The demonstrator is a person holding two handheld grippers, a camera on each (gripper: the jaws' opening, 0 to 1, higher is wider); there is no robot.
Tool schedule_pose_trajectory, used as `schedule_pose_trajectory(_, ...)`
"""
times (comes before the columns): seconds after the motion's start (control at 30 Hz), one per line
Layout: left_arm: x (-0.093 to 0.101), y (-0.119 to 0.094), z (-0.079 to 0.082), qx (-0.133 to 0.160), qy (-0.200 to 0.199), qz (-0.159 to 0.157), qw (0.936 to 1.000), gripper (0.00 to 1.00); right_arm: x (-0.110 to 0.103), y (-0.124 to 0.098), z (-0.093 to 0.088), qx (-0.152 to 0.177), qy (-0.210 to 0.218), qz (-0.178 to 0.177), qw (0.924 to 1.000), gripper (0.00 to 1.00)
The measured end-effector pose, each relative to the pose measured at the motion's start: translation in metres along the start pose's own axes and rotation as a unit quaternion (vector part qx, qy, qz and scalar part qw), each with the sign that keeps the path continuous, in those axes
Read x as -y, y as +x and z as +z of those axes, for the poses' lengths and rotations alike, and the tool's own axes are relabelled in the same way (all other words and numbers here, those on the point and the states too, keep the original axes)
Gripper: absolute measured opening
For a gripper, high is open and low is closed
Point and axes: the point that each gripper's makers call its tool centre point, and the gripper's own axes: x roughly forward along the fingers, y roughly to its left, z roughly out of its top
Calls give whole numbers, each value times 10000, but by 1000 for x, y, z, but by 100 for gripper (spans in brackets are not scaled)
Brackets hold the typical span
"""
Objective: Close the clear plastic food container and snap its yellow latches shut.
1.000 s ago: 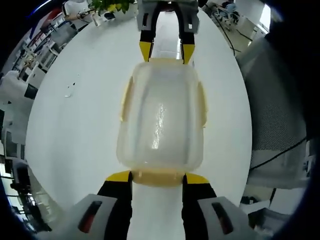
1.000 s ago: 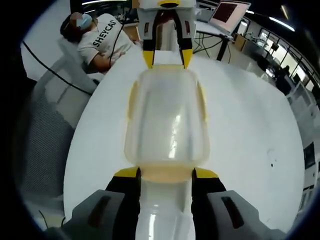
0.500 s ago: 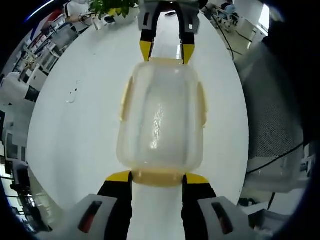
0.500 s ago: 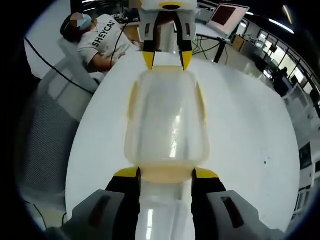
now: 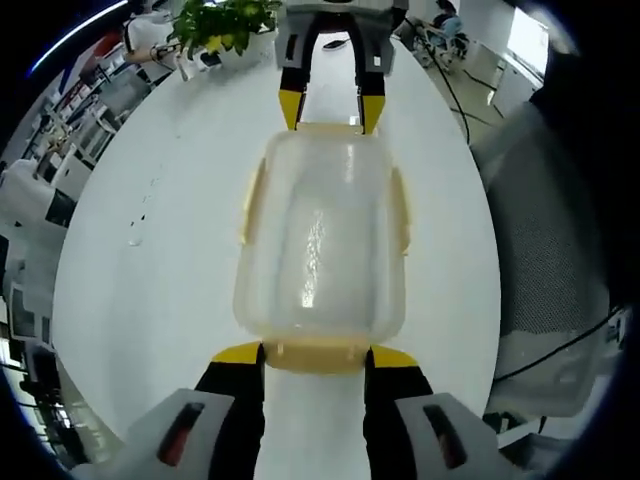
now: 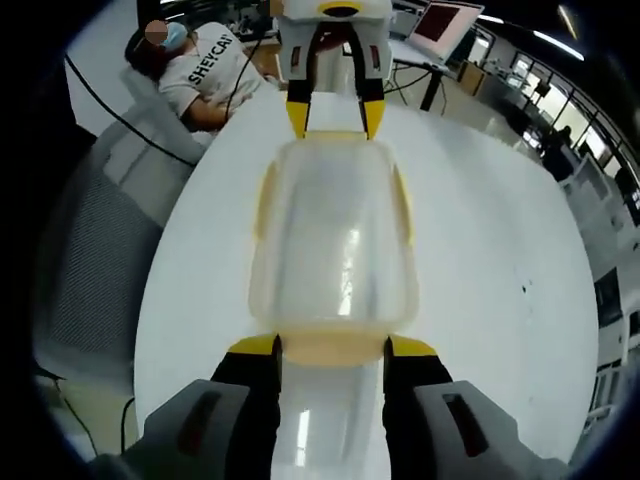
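Bracketing container end latches at 6 and 12 o'clock, left gripper and right gripper jaws spread, unclenched; light, slick, stiff plastic; press end latches.

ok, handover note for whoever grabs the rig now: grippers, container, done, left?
Left hand-held gripper: at one short end of the clear container, jaws either side of the end latch; grip unclear.
Right hand-held gripper: same at the opposite end latch.
Container sits on the white table between both grippers.
Done: lid appears seated; side latches lie along the walls.
Left: confirm all yellow latches are snapped.
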Motion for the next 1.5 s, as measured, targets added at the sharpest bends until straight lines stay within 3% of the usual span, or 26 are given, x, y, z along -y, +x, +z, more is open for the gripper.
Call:
schedule_pose_trajectory(0.47, 8, 24, 46, 140, 234, -48, 9996, 33, -10, -21, -46, -80, 167, -48, 9998, 36)
schedule_pose_trajectory(0.63, 12, 32, 59, 235, 223, -94, 9994, 33, -14, -26, -61, -14, 179, -49, 9998, 36)
schedule_pose_trajectory(1.3, 16, 66, 111, 268, 336, -179, 9989, 33, -18, -46, -116, -246, 332, -186, 9990, 36)
schedule_pose_trajectory(1.5, 22, 69, 126, 421, 390, -205, 9981, 33, -23, -58, -131, -156, 404, -169, 9989, 36)
